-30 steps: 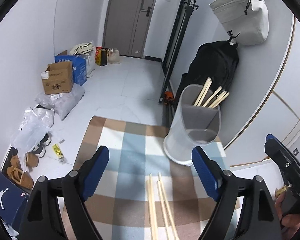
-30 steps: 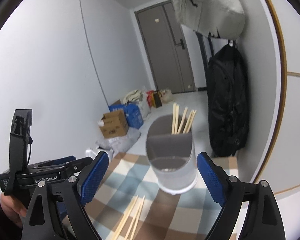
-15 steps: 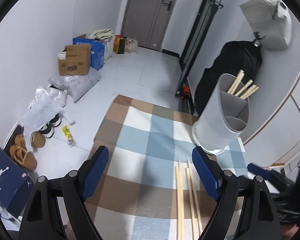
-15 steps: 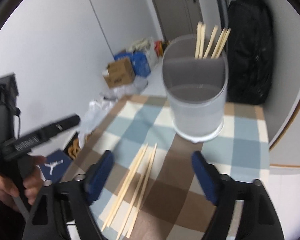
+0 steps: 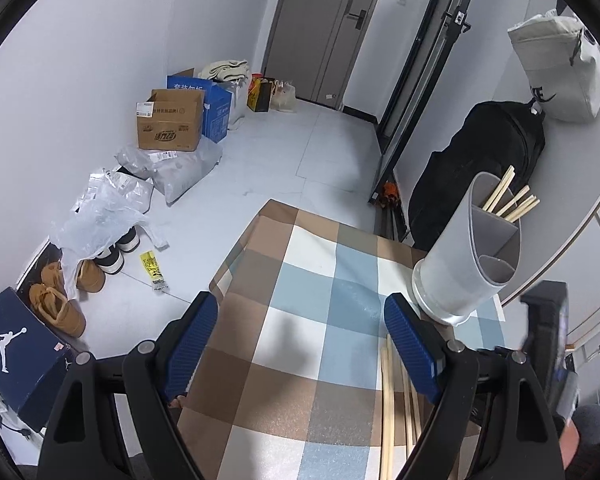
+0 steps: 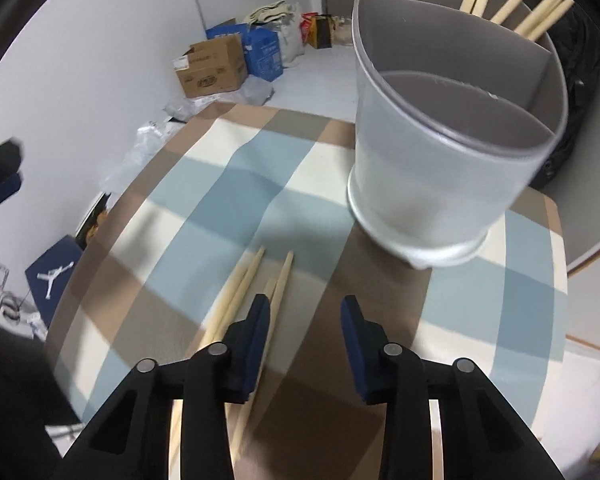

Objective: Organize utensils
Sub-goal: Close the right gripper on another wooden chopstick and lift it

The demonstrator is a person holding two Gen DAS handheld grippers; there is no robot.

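Observation:
Several loose wooden chopsticks (image 6: 242,290) lie on the checked tablecloth (image 6: 220,200), in front of a grey divided utensil holder (image 6: 440,176) with more chopsticks (image 6: 536,12) standing in its back compartment. My right gripper (image 6: 306,316) hangs low over the cloth and its jaws are closing. Its left finger overlaps the chopsticks and nothing shows between the pads. My left gripper (image 5: 302,344) is open and empty above the cloth (image 5: 300,300). The loose chopsticks (image 5: 388,400) lie by its right finger, and the holder (image 5: 460,272) stands beyond that.
The table's edge is close on the left, with floor below. There lie a cardboard box (image 5: 168,120), plastic bags (image 5: 108,208), shoes (image 5: 60,300) and a dark shoebox (image 5: 16,348). A black backpack (image 5: 492,152) hangs on the wall behind the holder.
The right gripper has dropped and tilted down toward the loose chopsticks, and its jaws have narrowed. The left gripper has drifted left, so the holder and chopsticks now sit at its right.

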